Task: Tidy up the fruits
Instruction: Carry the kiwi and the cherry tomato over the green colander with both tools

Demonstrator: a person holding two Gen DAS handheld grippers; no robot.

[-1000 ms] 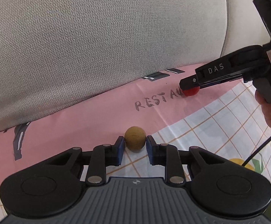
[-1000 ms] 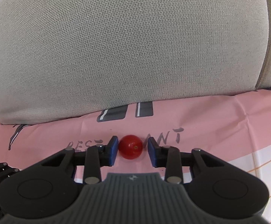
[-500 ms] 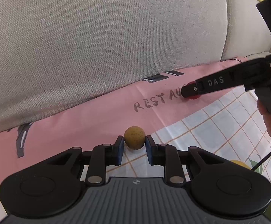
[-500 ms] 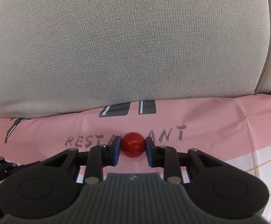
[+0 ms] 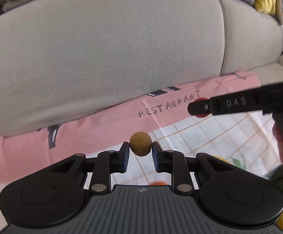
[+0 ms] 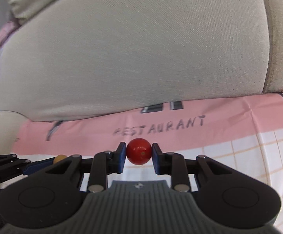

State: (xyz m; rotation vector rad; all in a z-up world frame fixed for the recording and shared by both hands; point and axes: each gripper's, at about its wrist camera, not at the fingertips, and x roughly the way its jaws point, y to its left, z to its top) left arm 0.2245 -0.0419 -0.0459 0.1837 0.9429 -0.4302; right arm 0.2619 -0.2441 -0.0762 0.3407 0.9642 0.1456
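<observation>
The left tool [image 5: 141,153] pinches a tan round fruit [image 5: 140,144] between its blue pads, above a pink and checked cloth [image 5: 102,124] printed "RESTAURANT". The right tool [image 6: 138,157] pinches a red fruit [image 6: 139,151] above the same cloth, before a beige sofa cushion [image 6: 133,46]. In the left view, the right tool's side reads "DAS". An orange fruit [image 5: 158,183] lies on the cloth beneath the left tool.

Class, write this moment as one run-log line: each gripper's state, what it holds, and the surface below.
left gripper: shut on tan fruit | right gripper: shut on red fruit | below: pink-and-grid cloth
</observation>
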